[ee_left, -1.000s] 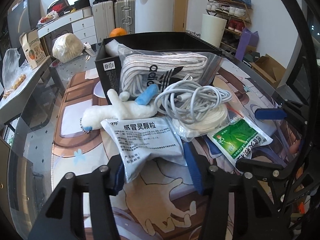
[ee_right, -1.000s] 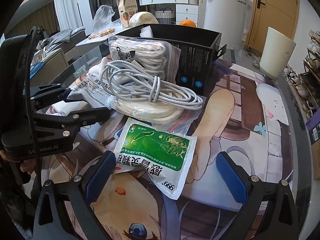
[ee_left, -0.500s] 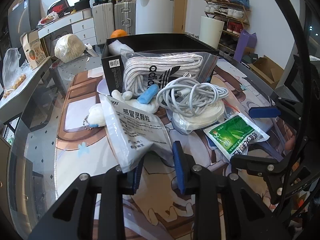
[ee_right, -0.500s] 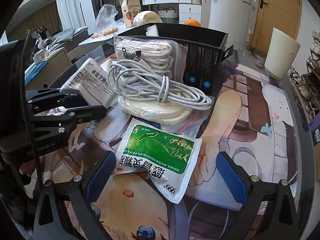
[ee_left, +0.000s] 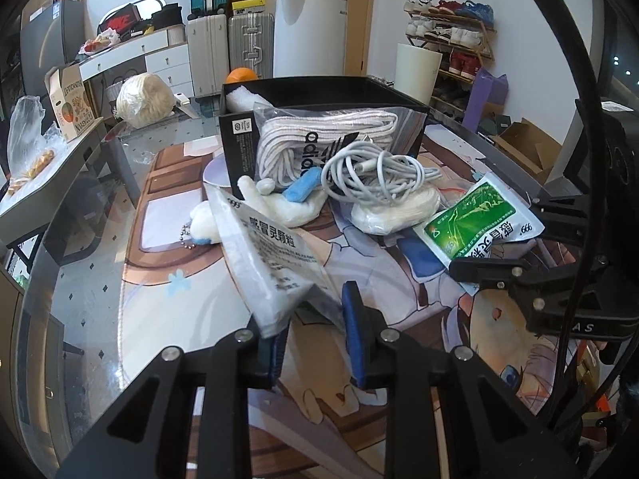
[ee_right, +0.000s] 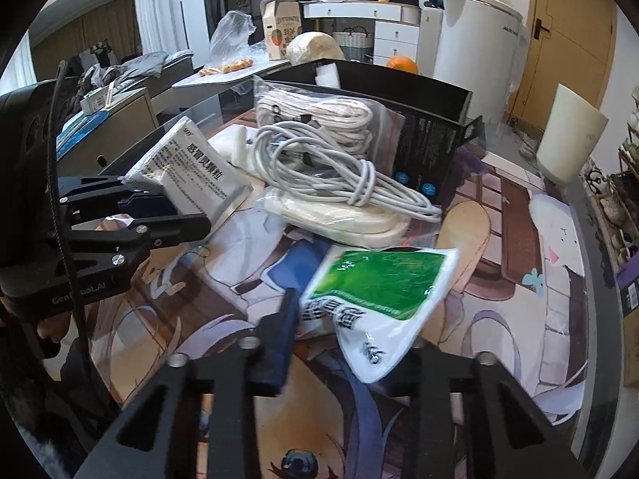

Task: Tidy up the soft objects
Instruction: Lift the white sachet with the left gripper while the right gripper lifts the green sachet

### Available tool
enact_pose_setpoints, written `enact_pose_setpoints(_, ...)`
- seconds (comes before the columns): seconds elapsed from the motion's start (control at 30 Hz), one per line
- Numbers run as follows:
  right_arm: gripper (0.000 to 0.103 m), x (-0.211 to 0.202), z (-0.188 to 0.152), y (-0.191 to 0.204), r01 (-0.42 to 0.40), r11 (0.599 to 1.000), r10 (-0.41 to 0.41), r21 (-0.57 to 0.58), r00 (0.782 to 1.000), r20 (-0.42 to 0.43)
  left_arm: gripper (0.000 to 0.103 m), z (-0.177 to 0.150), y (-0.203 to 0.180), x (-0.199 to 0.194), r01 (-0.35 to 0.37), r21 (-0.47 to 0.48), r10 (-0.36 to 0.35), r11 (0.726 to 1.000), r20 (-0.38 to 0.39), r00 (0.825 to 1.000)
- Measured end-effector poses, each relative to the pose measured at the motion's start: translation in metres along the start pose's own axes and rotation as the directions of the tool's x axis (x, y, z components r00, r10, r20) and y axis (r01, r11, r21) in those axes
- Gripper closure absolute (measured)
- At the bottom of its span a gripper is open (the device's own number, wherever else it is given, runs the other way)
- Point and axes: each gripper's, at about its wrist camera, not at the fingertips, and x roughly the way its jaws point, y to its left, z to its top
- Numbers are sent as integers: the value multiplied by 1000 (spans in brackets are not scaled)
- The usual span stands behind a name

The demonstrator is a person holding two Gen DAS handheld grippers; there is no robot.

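My left gripper (ee_left: 315, 319) is shut on the corner of a white medicine packet (ee_left: 267, 255) and holds it lifted off the mat; it also shows in the right wrist view (ee_right: 191, 171). My right gripper (ee_right: 351, 331) is shut on a green-and-white medicine packet (ee_right: 379, 283), lifted and tilted, also seen in the left wrist view (ee_left: 479, 219). Behind them lie a coiled white cable (ee_left: 371, 175), a bagged white rope (ee_left: 319, 139), a cream pouch (ee_right: 339, 215) and a white plush toy (ee_left: 275, 199), all in front of a black box (ee_left: 319, 92).
The table carries a printed anime mat (ee_left: 399, 263) over glass. An orange (ee_left: 241, 75) and a wrapped bundle (ee_left: 144, 97) sit behind the box. A side table with a carton (ee_left: 68, 99) stands at left; a white bin (ee_right: 567, 139) stands on the floor at right.
My right gripper has closed on the green packet and lifted it off the mat. My left gripper has raised the white packet higher and drawn it back from the pile.
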Motion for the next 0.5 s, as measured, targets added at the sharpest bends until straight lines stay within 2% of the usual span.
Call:
enact_pose_setpoints(0.2,74,-1,-3,1,-6,1000,6,-9,1000,2,82,-1,-1,-5,6,10,-6,1000,20,1000)
enact_pose_setpoints(0.27,68,-3,-4,-3,-10,1000,10,9,1000,-3,82,-1,-1,-6,6,10,-6,1000,23,1000)
enact_pose_setpoints(0.33,46,-4,-6,-6,-1,1000,1,22,1000,-12,82,-1,-1,-5,6,10,-7,1000,20,1000)
enact_pose_setpoints(0.5,35,-7,-13,-21,36,998,-35,48,999,-23,82,-2,-1,-6,9,10,-10,1000,20,1000)
